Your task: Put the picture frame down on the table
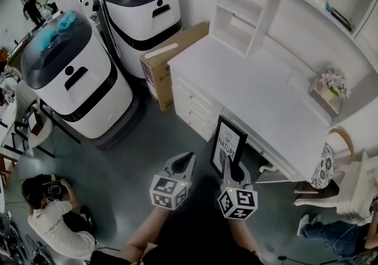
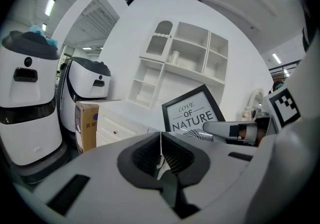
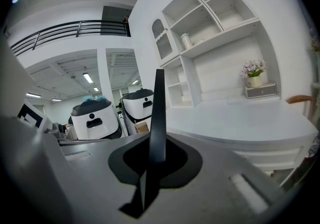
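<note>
A black picture frame (image 1: 227,141) with the print "LOVE OF NATURE" hangs upright in the air in front of the white table (image 1: 260,87), below its front edge. My right gripper (image 1: 229,170) is shut on the frame's lower edge; in the right gripper view the frame (image 3: 158,113) shows edge-on as a thin dark strip rising from between the jaws. My left gripper (image 1: 184,162) is shut with nothing in it, to the left of the frame. The left gripper view shows the frame (image 2: 194,113) face-on, with the right gripper's finger in front of its lower right part.
A small flower pot (image 1: 332,88) stands at the table's back right, white shelves (image 1: 239,10) at its back. A cardboard box (image 1: 165,60) leans at the table's left end, beside two white machines (image 1: 77,75). A chair (image 1: 336,166) stands at right; a person (image 1: 50,213) crouches at lower left.
</note>
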Action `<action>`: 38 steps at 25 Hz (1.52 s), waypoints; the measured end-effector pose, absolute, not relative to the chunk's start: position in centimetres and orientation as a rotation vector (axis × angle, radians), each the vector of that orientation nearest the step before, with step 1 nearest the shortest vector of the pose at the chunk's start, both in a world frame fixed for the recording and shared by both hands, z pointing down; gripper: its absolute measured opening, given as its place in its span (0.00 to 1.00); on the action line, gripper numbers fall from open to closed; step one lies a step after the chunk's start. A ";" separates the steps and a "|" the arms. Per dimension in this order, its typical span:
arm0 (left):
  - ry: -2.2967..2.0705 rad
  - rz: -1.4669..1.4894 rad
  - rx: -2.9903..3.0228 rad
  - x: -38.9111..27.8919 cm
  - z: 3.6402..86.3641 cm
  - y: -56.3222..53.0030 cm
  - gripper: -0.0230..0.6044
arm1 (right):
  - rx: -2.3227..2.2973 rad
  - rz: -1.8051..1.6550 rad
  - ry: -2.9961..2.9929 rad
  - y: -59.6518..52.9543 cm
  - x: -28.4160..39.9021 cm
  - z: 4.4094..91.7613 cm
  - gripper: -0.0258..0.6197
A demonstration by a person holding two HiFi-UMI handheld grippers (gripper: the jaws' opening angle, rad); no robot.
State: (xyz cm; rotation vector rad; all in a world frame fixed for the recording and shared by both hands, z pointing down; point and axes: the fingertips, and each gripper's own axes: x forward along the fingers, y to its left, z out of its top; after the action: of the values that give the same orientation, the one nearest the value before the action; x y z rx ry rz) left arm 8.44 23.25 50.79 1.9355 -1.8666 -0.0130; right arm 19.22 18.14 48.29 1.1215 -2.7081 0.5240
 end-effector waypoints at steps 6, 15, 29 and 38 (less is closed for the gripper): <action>-1.876 -0.026 1.913 8.0 51.0 23.9 0.06 | 1.098 0.513 -2.699 18.1 18.6 48.3 0.06; -1.924 -0.018 1.883 6.0 51.0 22.8 0.06 | 1.041 0.498 -2.719 16.4 16.2 48.2 0.06; -1.946 -0.019 1.874 3.3 50.8 18.2 0.06 | 0.999 0.484 -2.736 11.9 12.9 47.9 0.06; -1.945 0.003 1.869 1.3 50.9 13.4 0.06 | 0.985 0.508 -2.727 7.6 10.6 48.1 0.06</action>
State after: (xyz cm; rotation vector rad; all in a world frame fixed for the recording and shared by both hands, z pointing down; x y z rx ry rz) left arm 1.28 13.36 50.89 1.8692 -1.9449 0.0025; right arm 10.62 7.61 48.13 0.9853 -2.7270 0.5083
